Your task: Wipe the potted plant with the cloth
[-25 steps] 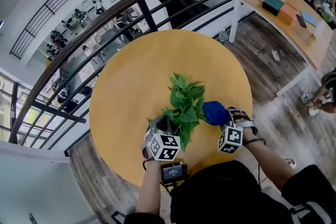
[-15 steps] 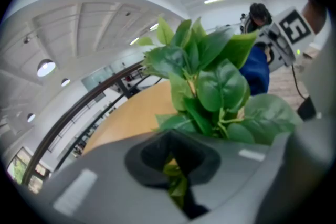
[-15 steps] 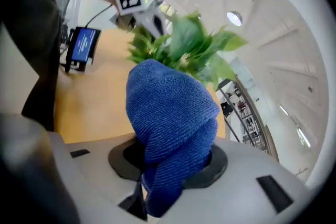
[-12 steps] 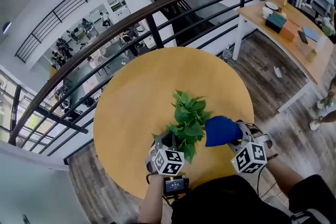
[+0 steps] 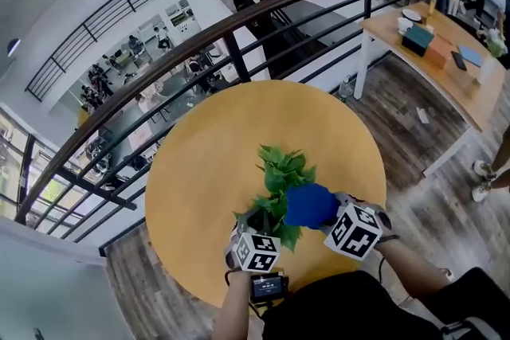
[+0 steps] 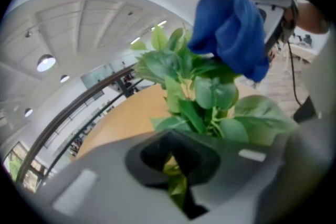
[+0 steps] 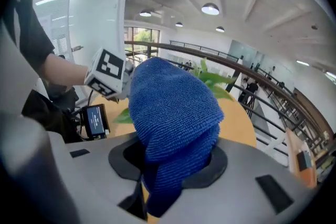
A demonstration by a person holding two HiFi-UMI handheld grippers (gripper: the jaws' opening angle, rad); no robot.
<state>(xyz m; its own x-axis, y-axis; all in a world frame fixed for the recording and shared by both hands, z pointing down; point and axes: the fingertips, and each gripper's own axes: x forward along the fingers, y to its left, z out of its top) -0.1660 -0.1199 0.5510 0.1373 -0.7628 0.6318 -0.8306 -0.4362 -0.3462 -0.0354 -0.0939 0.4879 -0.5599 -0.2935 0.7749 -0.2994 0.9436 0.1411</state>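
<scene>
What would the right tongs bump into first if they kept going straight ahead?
Most likely the plant's green leaves, which peek out just behind the blue cloth that the right tongs hold. Depth is hard to judge.

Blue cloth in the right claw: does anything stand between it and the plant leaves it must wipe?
Nothing visible does. The blue cloth, gripped in the right claw, hangs right over the potted plant and its near leaves. The left claw is shut on a low leaf, off to the cloth's side.
</scene>
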